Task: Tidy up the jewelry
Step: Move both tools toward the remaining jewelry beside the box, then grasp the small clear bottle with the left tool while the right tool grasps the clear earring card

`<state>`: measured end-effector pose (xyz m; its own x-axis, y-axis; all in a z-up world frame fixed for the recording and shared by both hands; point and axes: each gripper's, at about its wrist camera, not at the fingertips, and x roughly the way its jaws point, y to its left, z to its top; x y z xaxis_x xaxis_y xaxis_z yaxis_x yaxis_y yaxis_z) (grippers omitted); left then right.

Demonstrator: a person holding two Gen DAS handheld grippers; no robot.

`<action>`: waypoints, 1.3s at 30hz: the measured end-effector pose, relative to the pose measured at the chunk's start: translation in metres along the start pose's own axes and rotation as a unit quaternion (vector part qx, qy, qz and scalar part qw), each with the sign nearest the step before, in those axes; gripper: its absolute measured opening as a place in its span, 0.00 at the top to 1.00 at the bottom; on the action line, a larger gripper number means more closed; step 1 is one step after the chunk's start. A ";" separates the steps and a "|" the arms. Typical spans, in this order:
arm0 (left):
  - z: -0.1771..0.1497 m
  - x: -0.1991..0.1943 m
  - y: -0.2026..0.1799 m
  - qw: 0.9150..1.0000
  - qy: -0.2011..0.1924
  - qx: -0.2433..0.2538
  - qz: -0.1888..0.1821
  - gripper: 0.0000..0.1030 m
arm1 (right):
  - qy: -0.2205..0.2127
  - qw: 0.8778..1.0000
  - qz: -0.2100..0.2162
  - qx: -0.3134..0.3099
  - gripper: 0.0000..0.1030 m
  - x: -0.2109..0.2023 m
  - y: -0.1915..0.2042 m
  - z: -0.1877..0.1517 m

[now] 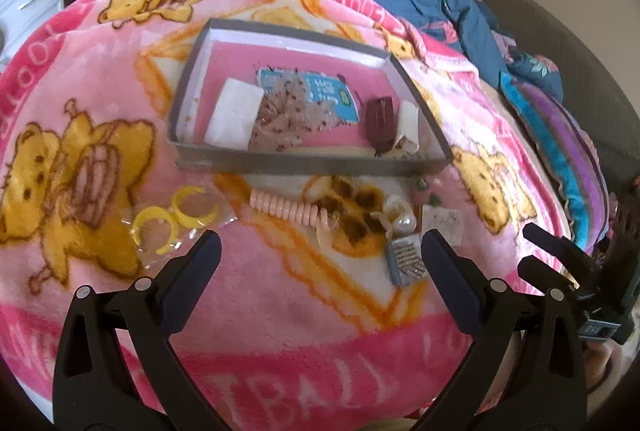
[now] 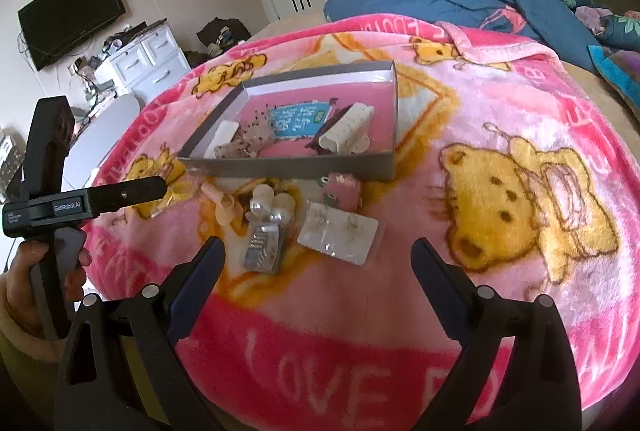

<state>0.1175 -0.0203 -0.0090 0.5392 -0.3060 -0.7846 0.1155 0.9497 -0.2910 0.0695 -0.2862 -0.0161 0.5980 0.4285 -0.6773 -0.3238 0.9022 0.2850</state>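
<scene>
Left wrist view shows the left gripper (image 1: 320, 251) spread wide with nothing between its fingers, hovering over a pink bear-print blanket (image 1: 280, 311). A grey shallow box (image 1: 312, 161) lies ahead on the blanket, holding a dark red hair clip (image 1: 381, 125), a white pad (image 1: 236, 119) and a blue card (image 1: 320, 91). Just in front of the box lie yellow hoop earrings (image 1: 172, 221), a pink coiled hair tie (image 1: 286, 209), a pearl clip (image 1: 400, 217) and a rhinestone card (image 1: 406, 259). Right wrist view has the right gripper (image 2: 316, 251) equally wide and empty, near a white earring card (image 2: 338, 237).
</scene>
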 end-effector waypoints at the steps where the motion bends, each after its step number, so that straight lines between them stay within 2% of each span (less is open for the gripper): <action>1: -0.001 0.003 0.000 1.000 0.004 0.000 0.002 0.09 | 0.002 1.000 0.000 0.001 0.09 0.001 -0.001 -0.001; 9: -0.009 0.029 -0.001 0.999 0.035 0.005 0.010 0.09 | 0.024 1.000 -0.003 0.017 0.09 0.018 -0.009 -0.007; 14: -0.011 0.044 0.000 0.999 0.039 0.008 0.017 0.09 | 0.035 0.999 -0.007 0.023 0.09 0.031 -0.013 -0.011; 20: -0.009 0.052 0.004 0.999 0.038 -0.019 -0.017 0.09 | 0.043 0.999 -0.012 0.028 0.09 0.045 -0.018 -0.011; 27: -0.001 0.063 0.015 0.997 0.032 -0.065 -0.038 0.15 | 0.048 0.998 -0.016 0.032 0.09 0.057 -0.022 -0.007; 31: 0.003 0.066 0.021 0.995 0.028 -0.088 -0.047 0.16 | 0.055 0.998 -0.015 0.038 0.09 0.067 -0.024 -0.005; 36: 0.009 0.073 0.025 0.993 0.025 -0.107 -0.046 0.16 | 0.058 0.997 -0.016 0.040 0.09 0.079 -0.022 -0.002; 39: 0.009 0.078 0.023 0.994 0.025 -0.106 -0.030 0.17 | 0.057 0.997 -0.018 0.043 0.09 0.086 -0.021 0.001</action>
<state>0.1699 -0.0216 -0.0718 0.4937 -0.3701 -0.7869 -0.0345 0.8959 -0.4430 0.1279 -0.2682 -0.0797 0.5200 0.3916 -0.7591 -0.2364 0.9200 0.3126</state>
